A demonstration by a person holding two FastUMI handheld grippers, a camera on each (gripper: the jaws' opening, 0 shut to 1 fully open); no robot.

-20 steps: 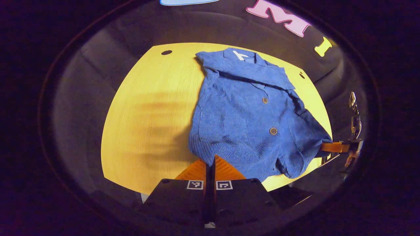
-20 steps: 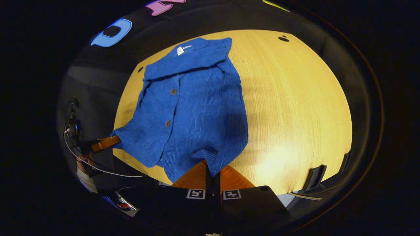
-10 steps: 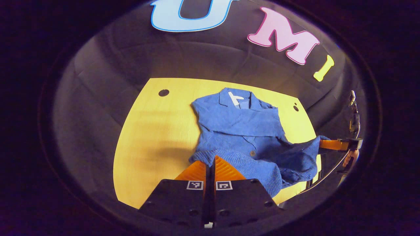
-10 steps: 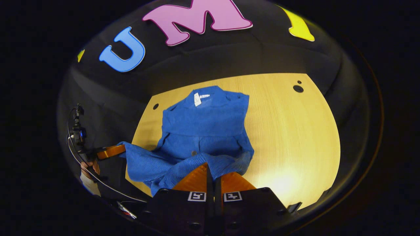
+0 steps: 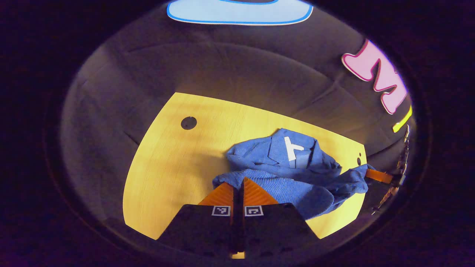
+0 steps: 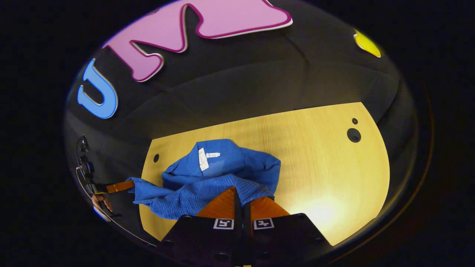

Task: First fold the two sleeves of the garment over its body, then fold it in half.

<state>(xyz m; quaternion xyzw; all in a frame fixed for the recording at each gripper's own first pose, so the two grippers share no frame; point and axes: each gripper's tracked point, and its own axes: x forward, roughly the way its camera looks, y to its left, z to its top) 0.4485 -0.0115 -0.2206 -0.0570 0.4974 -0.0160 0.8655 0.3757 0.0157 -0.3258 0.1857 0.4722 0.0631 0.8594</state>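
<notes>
Blue garment (image 5: 285, 174) on wooden counter (image 5: 178, 174), lower hem lifted above the collar end. Left hand-held gripper (image 5: 238, 182) clamped on one hem corner; right hand-held gripper (image 6: 239, 193) clamped on the other, seen far off at (image 5: 373, 175), apparently still pinching cloth. White neck label (image 6: 202, 158) facing up.

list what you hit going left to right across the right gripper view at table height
Left gripper with the hand holding it → blue garment → bare wooden table → large round hole near the table's right edge.
</notes>
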